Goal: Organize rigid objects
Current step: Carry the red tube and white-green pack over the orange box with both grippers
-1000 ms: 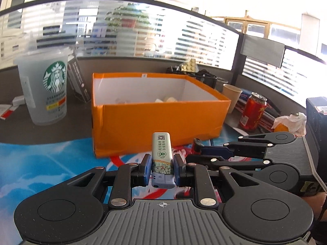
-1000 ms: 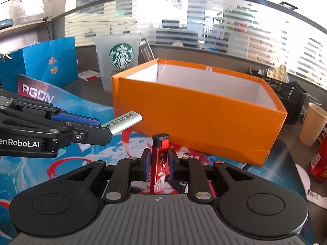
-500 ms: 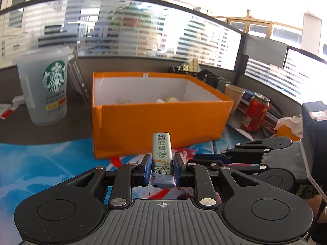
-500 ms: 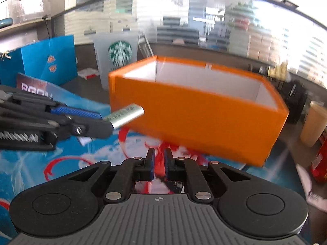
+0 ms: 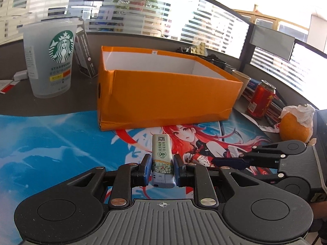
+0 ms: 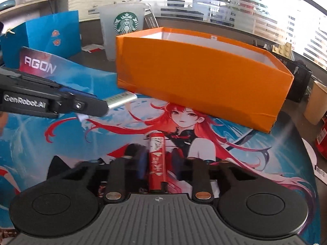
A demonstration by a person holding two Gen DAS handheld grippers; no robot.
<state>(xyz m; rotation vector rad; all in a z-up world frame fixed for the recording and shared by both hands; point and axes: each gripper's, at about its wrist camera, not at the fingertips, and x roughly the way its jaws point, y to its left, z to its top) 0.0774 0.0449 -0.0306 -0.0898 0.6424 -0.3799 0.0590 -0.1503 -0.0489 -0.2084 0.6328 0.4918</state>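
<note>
A frosted plastic cup (image 5: 50,61) with a green logo stands upright on the dark desk (image 5: 61,104), which serves as the landmark for the rest. Just beside the cup on the desk, a dark booklet (image 5: 84,53) leans tilted. A printed mat (image 5: 51,143) showing a red-haired figure covers the near part of the desk. Toward the desk's right side stand a paper cup (image 5: 242,81) and a red can (image 5: 261,99), near each other. An orange (image 5: 295,126) topped with crumpled white tissue sits at the desk's right edge. A blue paper bag (image 6: 51,34) stands at the desk's far left.
</note>
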